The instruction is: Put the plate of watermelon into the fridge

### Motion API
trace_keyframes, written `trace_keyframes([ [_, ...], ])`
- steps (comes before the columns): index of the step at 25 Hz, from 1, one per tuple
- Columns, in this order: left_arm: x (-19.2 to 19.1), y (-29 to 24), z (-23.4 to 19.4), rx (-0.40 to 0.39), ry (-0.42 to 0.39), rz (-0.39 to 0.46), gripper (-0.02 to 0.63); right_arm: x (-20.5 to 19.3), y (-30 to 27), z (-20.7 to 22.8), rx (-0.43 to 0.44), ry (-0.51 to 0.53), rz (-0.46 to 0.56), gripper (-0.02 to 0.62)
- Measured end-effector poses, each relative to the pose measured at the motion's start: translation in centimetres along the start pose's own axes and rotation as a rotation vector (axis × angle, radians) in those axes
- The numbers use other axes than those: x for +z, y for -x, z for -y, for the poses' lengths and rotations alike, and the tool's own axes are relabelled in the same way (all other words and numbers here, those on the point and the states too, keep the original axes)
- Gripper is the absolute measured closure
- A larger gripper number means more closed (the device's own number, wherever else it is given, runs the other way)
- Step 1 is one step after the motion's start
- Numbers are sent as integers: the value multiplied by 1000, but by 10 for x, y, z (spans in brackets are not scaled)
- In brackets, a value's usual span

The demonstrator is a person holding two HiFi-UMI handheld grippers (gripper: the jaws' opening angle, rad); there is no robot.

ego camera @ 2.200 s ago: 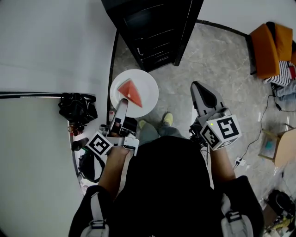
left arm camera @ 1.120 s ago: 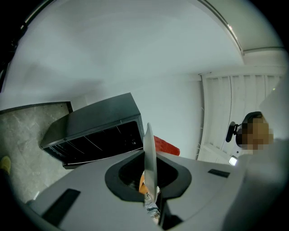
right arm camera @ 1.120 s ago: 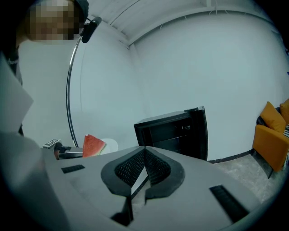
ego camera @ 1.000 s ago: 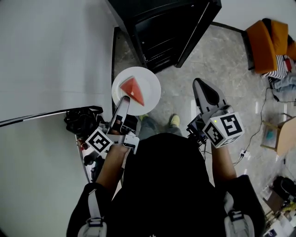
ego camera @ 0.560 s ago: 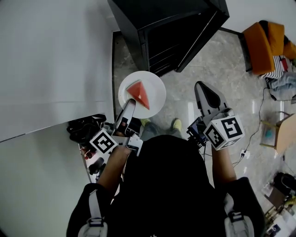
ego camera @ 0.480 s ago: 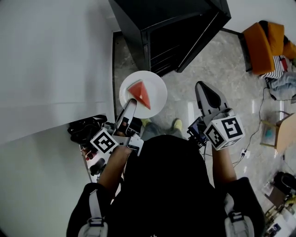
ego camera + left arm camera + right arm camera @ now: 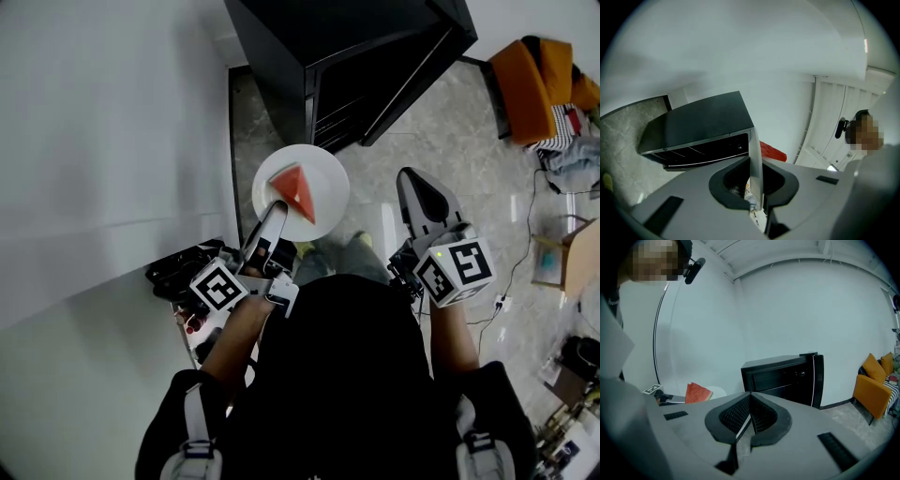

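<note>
White plate [image 7: 328, 180] bearing watermelon [image 7: 296, 190] is pinched by the left hand-held gripper [image 7: 274, 210]; right hand-held gripper [image 7: 416, 180] closed, empty.

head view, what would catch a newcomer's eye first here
The red watermelon wedge on its white plate sits mid-frame, the plate held out by its rim in the shut left gripper. Just beyond it, at the top, the black fridge stands open. The right gripper hangs shut and empty at the right.

Person's left gripper [image 7: 275, 209] clamping white plate [image 7: 325, 176], watermelon wedge [image 7: 297, 190] on it, open black fridge [image 7: 356, 47] ahead
</note>
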State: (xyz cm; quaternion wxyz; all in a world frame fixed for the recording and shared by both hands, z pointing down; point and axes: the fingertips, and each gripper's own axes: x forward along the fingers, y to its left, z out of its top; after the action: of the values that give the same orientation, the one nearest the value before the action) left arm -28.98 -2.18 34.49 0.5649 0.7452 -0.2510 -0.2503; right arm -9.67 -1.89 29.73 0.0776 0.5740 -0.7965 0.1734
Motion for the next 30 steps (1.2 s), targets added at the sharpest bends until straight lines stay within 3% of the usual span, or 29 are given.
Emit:
trace_keyframes([
  [11, -9, -32, -6, 6, 6, -9, 574, 1, -3, 32, -6, 0, -12, 581],
  [20, -25, -93, -4, 32, -17, 19, 574, 27, -22, 100, 40, 29, 2, 581],
  [26, -49, -194, 7, 60, -13, 24, 574, 63, -34, 199, 64, -25, 24, 581],
  [30, -51, -192, -2, 57, -23, 38, 574, 57, -39, 196, 85, -15, 38, 581],
])
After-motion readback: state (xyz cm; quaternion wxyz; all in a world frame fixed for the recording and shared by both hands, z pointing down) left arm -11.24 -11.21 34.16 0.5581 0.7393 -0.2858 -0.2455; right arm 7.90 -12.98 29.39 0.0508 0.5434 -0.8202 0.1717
